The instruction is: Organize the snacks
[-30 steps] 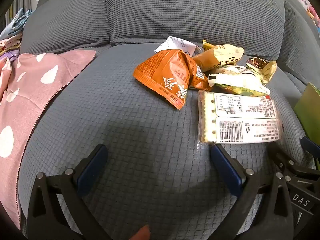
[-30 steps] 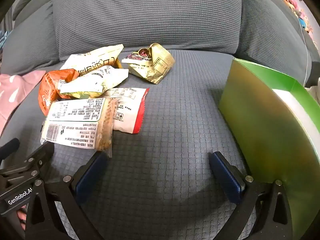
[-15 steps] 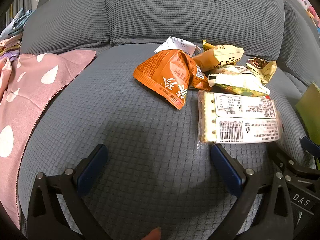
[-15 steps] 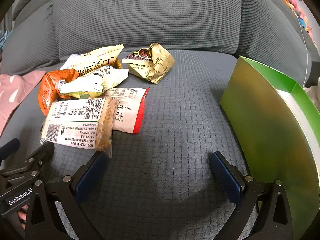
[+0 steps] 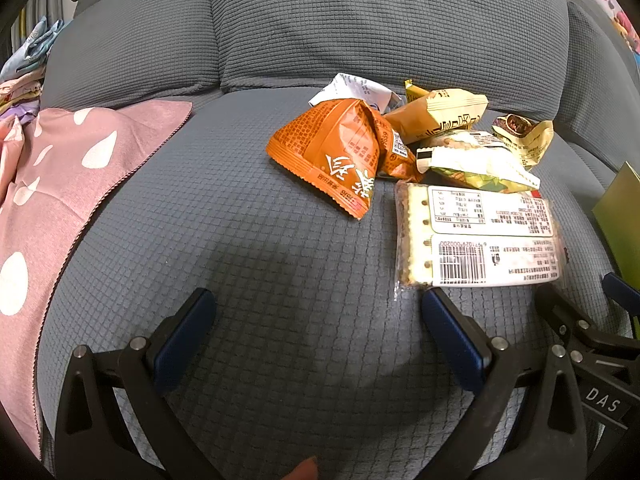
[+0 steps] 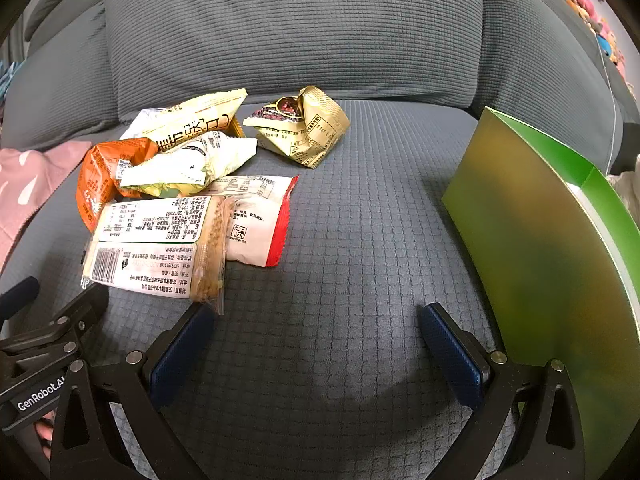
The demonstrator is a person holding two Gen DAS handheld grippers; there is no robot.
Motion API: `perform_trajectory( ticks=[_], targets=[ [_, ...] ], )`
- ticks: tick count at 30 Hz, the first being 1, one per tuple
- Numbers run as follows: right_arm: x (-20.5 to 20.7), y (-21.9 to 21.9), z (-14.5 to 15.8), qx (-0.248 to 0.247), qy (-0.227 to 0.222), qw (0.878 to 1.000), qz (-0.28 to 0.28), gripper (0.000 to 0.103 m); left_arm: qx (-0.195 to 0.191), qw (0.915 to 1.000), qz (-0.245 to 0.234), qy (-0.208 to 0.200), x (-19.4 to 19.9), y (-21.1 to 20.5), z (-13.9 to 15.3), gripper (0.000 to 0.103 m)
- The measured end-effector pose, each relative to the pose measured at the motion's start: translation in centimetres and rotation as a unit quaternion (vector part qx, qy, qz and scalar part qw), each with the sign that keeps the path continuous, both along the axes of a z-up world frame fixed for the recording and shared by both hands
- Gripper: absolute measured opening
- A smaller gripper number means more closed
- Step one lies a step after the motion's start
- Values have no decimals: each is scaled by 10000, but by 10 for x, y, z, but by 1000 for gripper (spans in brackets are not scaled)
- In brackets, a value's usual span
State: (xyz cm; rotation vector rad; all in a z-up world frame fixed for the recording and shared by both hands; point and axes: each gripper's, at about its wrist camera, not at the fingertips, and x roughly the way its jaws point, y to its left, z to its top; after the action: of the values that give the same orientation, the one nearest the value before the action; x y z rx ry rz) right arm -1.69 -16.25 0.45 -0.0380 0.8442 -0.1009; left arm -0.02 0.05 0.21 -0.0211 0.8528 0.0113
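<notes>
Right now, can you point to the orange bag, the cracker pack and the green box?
orange bag [image 5: 336,152], left wrist view, middle of its printed face
cracker pack [image 6: 152,248], right wrist view, on its white label
green box [image 6: 532,232], right wrist view, its outer wall

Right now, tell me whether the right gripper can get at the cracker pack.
Probably yes. The right gripper is open and empty, the cracker pack lies just ahead of its left finger, with only bare sofa cushion between and nothing lying on top.
</notes>
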Motion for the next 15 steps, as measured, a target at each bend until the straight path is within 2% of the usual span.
perform_trajectory(
  ticks=[10,15],
  targets=[
    [0,0,0,1,1,10000,0,102,32,10000,-3,24,-1,0,-1,103],
    [0,0,0,11,-2,10000,1,103,9,9998,112,165,-5,0,1,103]
  ],
)
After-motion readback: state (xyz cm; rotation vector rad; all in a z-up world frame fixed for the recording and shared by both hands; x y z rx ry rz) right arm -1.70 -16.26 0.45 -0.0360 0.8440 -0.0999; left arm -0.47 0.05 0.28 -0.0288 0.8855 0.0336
